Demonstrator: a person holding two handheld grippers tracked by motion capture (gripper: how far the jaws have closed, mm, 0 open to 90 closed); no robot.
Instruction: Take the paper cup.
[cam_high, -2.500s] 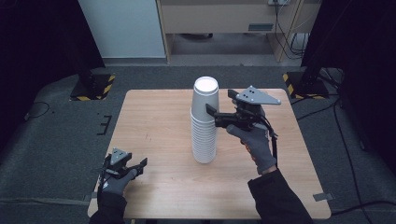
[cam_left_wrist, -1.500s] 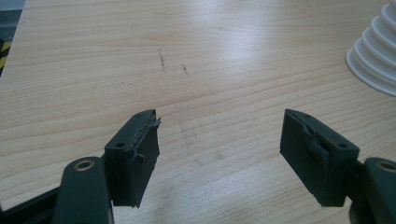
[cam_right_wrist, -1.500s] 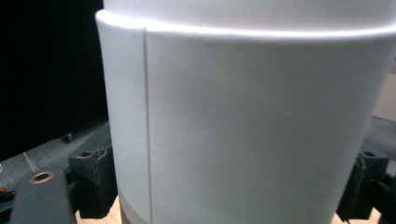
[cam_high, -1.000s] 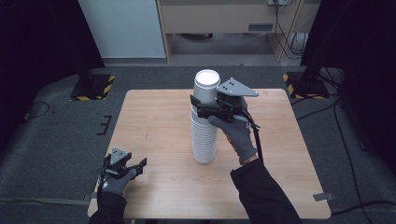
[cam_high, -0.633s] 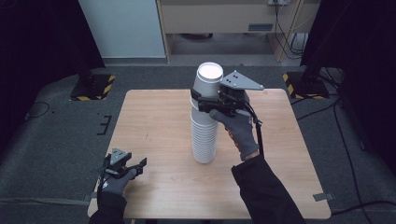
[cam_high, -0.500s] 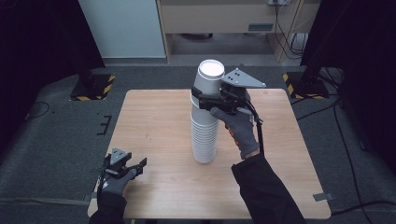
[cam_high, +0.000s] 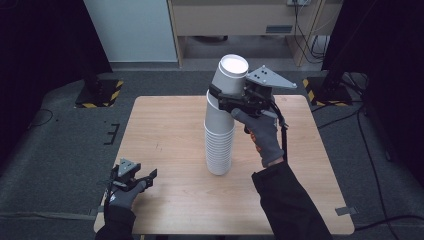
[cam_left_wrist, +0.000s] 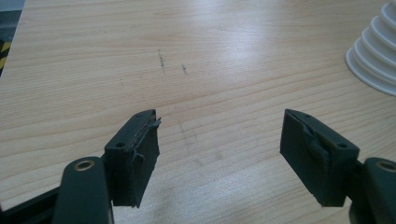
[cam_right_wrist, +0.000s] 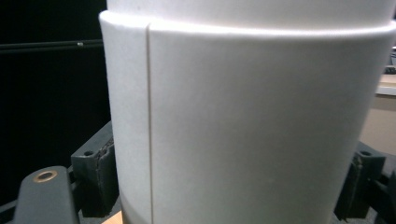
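Observation:
A tall stack of upturned white paper cups (cam_high: 219, 137) stands in the middle of the wooden table (cam_high: 165, 125). My right gripper (cam_high: 223, 98) is shut on the top cup (cam_high: 229, 77) and holds it lifted and tilted, partly off the stack. In the right gripper view the cup's white wall (cam_right_wrist: 243, 116) sits between the two black jaws. My left gripper (cam_high: 142, 178) rests open near the table's front left corner, nothing between its pads (cam_left_wrist: 137, 149). The stack's ribbed base (cam_left_wrist: 373, 60) shows at the upper right of the left gripper view.
The table stands on grey carpet. Yellow-black striped stand feet (cam_high: 100, 95) sit on the floor to the left and to the right (cam_high: 320, 87). A wooden cabinet (cam_high: 240, 17) and cables lie behind the table.
My right gripper has risen with the top cup, pulling it upward from the stack and tilting it. My left gripper has stayed put.

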